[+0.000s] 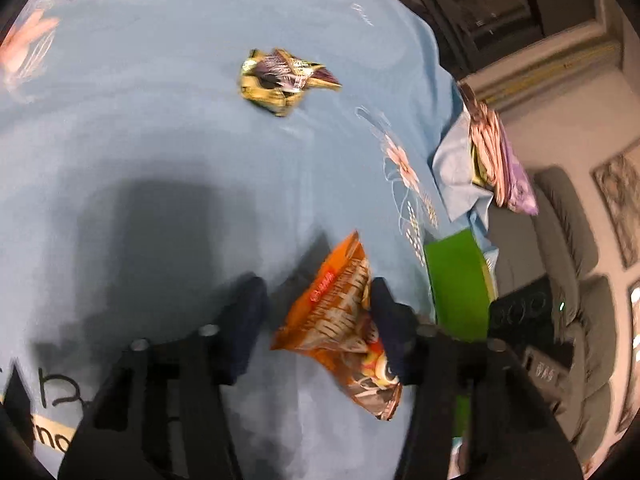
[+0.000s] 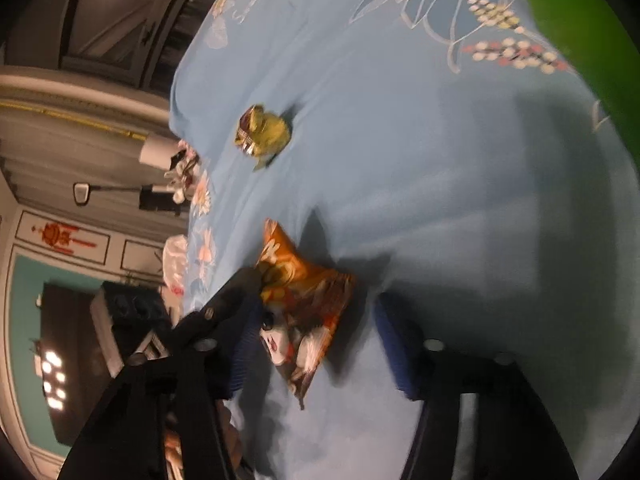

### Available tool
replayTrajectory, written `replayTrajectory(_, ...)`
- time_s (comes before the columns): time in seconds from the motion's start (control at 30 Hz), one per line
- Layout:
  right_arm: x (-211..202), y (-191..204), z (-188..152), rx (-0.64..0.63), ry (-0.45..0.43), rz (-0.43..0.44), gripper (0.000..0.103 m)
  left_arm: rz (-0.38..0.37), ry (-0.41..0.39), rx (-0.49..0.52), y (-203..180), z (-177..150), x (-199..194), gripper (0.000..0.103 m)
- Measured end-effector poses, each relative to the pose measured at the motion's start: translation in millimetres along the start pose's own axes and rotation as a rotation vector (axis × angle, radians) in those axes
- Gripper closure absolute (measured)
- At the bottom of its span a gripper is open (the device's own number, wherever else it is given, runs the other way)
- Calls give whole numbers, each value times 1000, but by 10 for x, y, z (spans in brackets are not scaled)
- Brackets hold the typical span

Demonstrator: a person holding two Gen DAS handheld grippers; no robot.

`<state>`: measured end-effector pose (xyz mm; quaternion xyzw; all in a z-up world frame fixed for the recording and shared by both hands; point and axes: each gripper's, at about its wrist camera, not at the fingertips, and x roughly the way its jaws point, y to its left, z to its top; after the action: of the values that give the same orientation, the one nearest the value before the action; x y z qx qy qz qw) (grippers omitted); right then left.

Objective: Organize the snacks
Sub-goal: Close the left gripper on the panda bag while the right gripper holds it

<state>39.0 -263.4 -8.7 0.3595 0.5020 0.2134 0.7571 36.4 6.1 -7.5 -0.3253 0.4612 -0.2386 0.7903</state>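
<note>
An orange snack packet (image 1: pixel 340 312) stands on edge on the blue flowered cloth (image 1: pixel 160 140), between the fingers of my left gripper (image 1: pixel 316 288). It leans against the right finger (image 1: pixel 386 320), and a narrow gap shows at the left finger (image 1: pixel 248 320). In the right wrist view the same orange packet (image 2: pixel 304 292) lies between the fingers of my right gripper (image 2: pixel 318 292). There it touches the left finger (image 2: pixel 244 340) and stays apart from the right finger (image 2: pixel 396 344). A crumpled yellow and purple packet (image 1: pixel 284 80) (image 2: pixel 262 134) lies farther off on the cloth.
A green box (image 1: pixel 456 284) (image 2: pixel 580 32) stands at the cloth's edge beside the orange packet. A pile of pink and purple packets (image 1: pixel 492 156) sits on folded blue cloth at the right edge. A grey sofa (image 1: pixel 580 280) lies beyond. The frames are motion-blurred.
</note>
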Motion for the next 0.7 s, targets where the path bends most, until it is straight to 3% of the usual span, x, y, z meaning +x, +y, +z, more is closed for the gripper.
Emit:
replayTrajectory(0.07,34,34,-26,-14,-3,12,65,-10,5,4,5,-6,13,62)
replayTrajectory(0.13,25,103,-43,-50,-32,-26,67,3,-12,19,-41,-35,-16,66)
replayTrajectory(0.17,15,141,-53,-73,-39,-37,68,-5,-21,22,-56,-42,-34,74)
replayTrajectory(0.23,-18,178,-60,-86,-63,-30,69,-40,-16,7,-72,-25,-77,79)
replayTrajectory(0.33,-95,227,-68,-116,-90,-17,69,-29,-13,51,-171,-9,-111,82)
replayTrajectory(0.7,-611,367,-123,-155,-220,59,70,-111,-19,100,-666,-37,-308,83)
